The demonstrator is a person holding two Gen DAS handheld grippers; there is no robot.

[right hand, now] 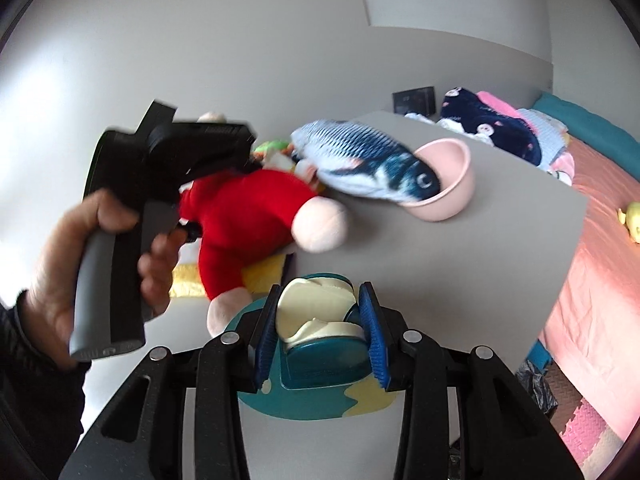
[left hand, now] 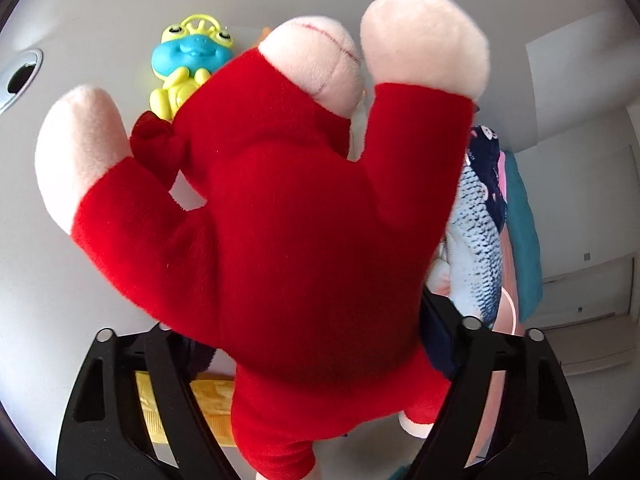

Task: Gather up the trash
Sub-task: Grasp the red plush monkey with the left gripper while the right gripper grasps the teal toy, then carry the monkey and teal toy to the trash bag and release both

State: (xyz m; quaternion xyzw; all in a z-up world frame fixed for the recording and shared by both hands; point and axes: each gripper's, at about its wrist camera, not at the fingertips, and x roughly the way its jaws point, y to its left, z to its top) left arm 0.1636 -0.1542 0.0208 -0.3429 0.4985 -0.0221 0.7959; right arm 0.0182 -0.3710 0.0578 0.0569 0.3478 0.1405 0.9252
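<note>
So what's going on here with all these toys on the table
A person is working at a grey table with a hand-held gripper in each hand. The right hand-held gripper is clamped on a teal and cream toy. The left hand-held gripper has a red plush doll between its fingers. A plush fish lies with its head in a pink bowl.
</note>
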